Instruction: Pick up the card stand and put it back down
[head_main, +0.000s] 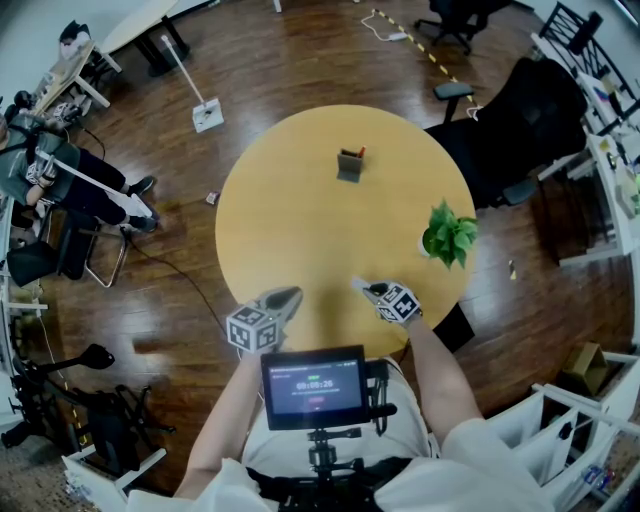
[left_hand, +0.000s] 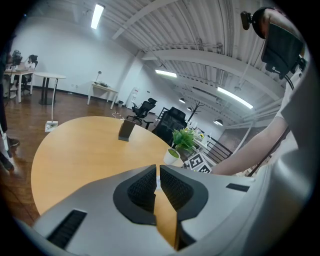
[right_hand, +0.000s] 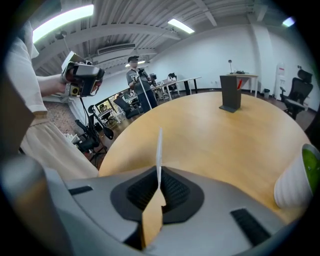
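a round, light-brown wooden worktop (head_main: 300, 250) is seen. a small dark grey card stand (head_main: 350, 165) is set upright on its far part; a leafy green plant in a white pot (head_main: 447, 235) is placed at its right edge, well apart.

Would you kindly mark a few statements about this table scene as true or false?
1. The stand is on the far side of the table. True.
2. The right gripper is empty. False: its jaws are shut on a thin white card.
3. The plant sits at the table's left edge. False: it sits at the right edge.
4. The plant's pot is white. True.
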